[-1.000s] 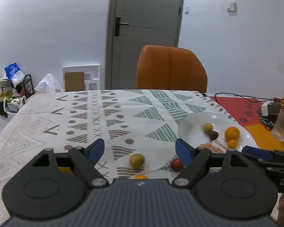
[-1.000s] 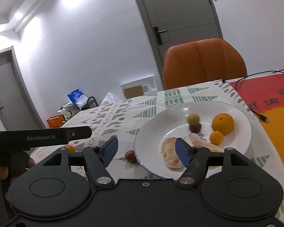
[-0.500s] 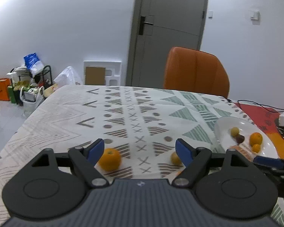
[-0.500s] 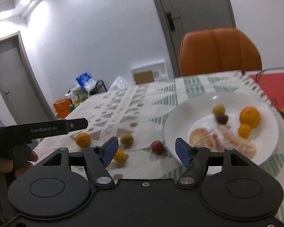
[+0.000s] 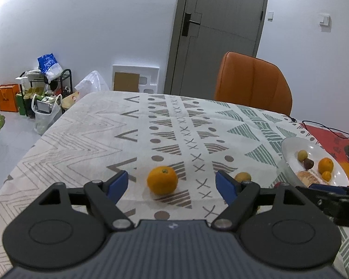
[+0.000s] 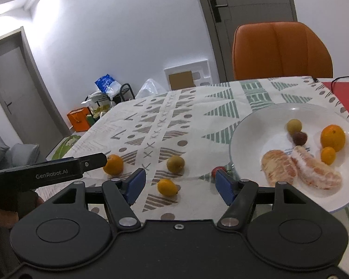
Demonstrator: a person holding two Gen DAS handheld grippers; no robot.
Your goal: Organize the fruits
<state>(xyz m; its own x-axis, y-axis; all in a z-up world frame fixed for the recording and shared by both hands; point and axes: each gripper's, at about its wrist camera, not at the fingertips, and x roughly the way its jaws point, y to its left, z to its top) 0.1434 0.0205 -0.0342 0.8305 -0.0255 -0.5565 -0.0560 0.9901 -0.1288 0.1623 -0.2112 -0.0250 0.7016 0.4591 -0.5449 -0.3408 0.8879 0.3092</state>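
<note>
Counter [image 5: 109, 139] beyond the orange [image 5: 162, 180] lies bare. Rightward, loose fruits and the plate [image 6: 248, 125] crowd the way; chair [image 5: 253, 81] blocks the far edge.

On the surface [image 6: 197, 107], a plate [image 6: 262, 125] lay to the right, holding an orange [image 6: 333, 137], two small round fruits, a kumquat and two peeled segments. To the left of the plate, four loose fruits lay on the cloth: a berry [image 6: 217, 170] just beside the rim, a lime [image 6: 175, 163], a small citrus [image 6: 167, 187] in front of it, and a tangerine [image 5: 162, 180] farthest left. A chair [image 5: 253, 83] stood behind the surface.
</note>
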